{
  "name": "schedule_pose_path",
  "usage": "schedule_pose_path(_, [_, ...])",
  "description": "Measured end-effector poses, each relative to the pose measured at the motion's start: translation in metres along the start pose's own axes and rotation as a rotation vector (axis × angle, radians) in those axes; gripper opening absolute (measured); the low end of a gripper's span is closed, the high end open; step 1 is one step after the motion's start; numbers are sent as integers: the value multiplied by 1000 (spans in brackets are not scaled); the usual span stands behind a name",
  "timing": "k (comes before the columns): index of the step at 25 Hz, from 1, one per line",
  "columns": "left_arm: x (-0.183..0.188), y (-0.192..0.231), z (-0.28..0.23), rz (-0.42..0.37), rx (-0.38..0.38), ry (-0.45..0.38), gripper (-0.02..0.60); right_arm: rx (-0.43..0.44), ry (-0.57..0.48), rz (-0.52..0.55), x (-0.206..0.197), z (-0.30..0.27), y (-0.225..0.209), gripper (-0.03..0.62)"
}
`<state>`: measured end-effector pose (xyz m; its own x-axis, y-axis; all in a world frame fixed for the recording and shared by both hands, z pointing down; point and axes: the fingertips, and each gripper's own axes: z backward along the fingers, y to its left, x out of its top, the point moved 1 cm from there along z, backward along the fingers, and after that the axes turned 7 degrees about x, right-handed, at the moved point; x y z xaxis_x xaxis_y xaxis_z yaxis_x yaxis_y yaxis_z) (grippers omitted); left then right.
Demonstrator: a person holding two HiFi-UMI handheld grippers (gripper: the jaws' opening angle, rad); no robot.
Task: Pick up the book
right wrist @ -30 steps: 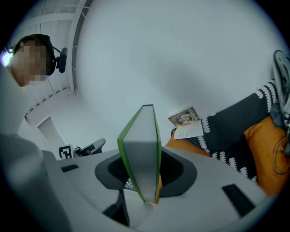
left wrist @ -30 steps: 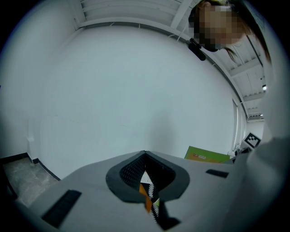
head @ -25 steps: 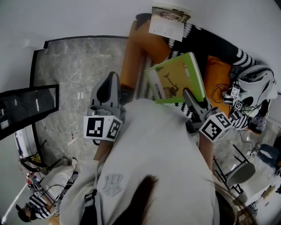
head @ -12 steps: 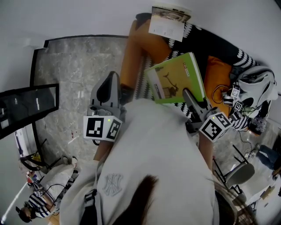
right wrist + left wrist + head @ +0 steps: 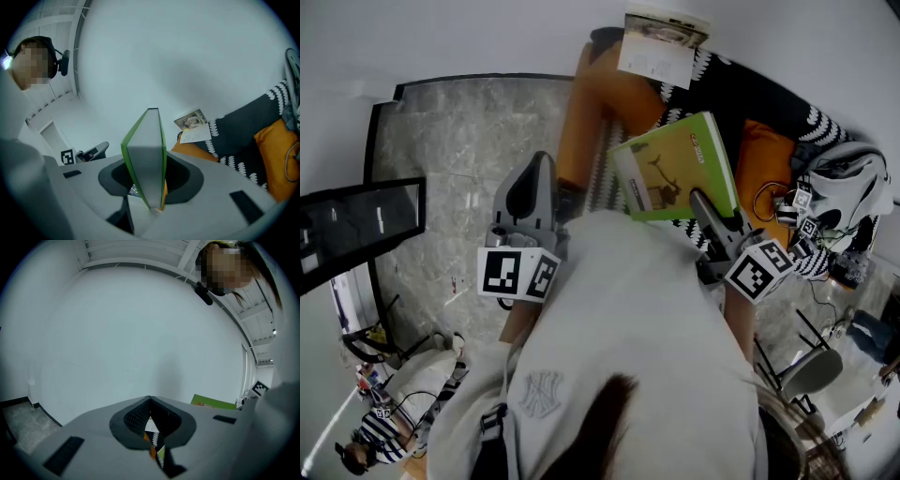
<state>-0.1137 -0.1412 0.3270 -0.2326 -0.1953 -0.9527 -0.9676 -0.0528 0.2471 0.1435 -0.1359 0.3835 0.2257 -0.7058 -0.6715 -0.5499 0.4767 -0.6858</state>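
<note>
Right gripper (image 5: 697, 199) is clamped on one edge of the green book (image 5: 675, 167); the book stands edge-on between its jaws, over the black patterned sofa (image 5: 750, 94) and beside an orange cushion (image 5: 764, 155); left gripper (image 5: 538, 161) has jaws together, holds nothing and is apart from the book; a second booklet (image 5: 661, 42) lies beyond.
</note>
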Motion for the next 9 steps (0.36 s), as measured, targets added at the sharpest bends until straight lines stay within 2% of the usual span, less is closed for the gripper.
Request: schedule_pose_path(9, [2, 1, -2, 9, -4, -4, 9, 2, 3, 12, 1, -2, 2, 150])
